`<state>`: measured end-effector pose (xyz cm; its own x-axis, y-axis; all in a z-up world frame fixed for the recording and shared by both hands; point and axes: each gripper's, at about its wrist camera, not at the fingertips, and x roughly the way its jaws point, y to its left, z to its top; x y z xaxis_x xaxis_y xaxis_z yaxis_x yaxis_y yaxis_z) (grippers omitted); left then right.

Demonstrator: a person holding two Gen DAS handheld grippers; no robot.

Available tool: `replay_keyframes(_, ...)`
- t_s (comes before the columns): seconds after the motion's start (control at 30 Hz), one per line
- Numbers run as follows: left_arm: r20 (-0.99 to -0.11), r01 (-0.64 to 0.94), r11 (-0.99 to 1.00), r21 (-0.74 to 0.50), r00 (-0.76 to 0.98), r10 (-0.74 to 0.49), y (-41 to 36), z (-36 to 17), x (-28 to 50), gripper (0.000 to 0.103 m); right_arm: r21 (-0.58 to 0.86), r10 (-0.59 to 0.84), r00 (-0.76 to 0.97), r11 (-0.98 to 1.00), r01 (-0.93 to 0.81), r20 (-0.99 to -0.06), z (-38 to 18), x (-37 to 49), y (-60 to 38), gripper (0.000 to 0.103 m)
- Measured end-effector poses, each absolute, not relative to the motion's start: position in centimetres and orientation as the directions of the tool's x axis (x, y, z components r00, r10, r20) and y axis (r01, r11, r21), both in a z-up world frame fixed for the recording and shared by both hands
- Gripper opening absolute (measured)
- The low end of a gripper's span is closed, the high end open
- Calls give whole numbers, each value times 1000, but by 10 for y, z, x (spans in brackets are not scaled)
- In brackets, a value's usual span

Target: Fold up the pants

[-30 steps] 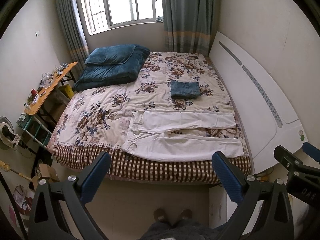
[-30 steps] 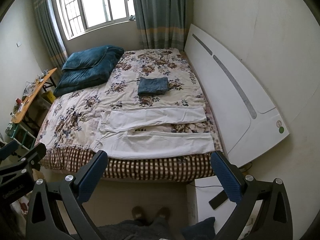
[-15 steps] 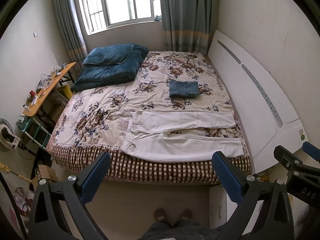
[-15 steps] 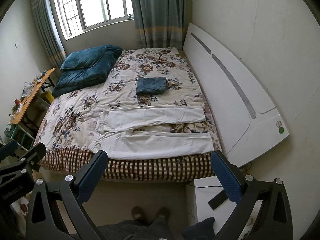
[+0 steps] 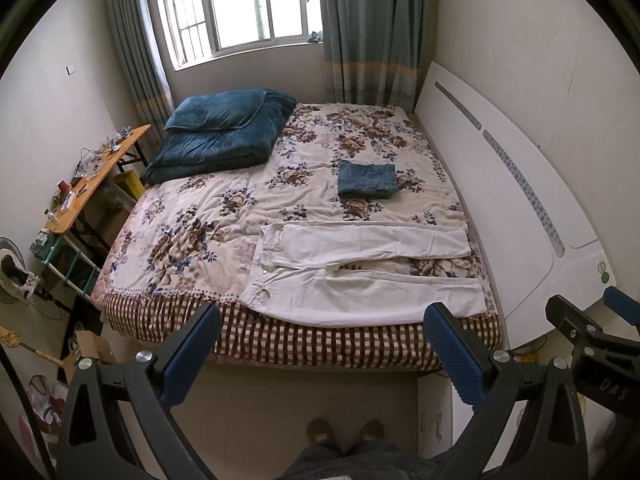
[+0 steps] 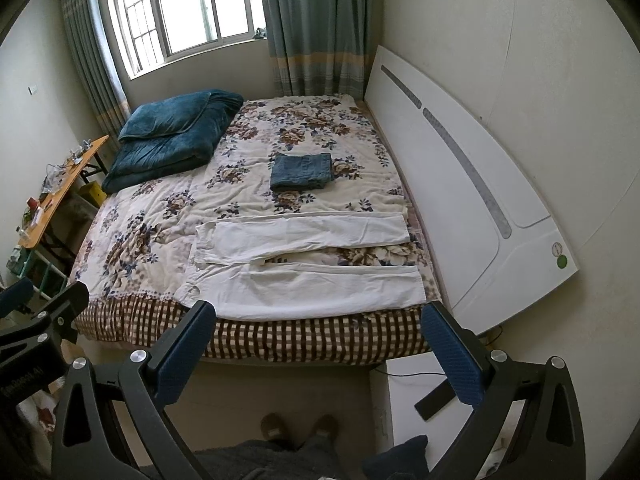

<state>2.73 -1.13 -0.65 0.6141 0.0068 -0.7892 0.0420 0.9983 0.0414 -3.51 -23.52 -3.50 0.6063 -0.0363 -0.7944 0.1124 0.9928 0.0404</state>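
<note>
On the bed (image 5: 192, 240), near its front edge, your white pants (image 5: 360, 276) lie flat; your left gripper (image 5: 320, 344) and right gripper (image 6: 316, 340) hover before it, fingers wide, no lettering legible.

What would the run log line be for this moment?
phase: approach | white pants flat on bed, unfolded | left tongs open, empty | right tongs open, empty

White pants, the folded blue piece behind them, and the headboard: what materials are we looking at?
White pants: looks like woven cotton or twill, matte, lying flat with soft creases. Folded blue piece: likely denim, mottled blue with what looks like a seam, holding a stiff square fold. Headboard: probably laminated or painted board, smooth with a faint sheen, rigid, with inset grey strips.
</note>
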Motion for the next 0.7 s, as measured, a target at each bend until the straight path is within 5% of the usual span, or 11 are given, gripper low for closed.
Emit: replay_keyframes(0.7,-786,23,999,33,618,12,-26,-24,36,103,68,-12,593,991,113,-805,-60,-15,-255,103)
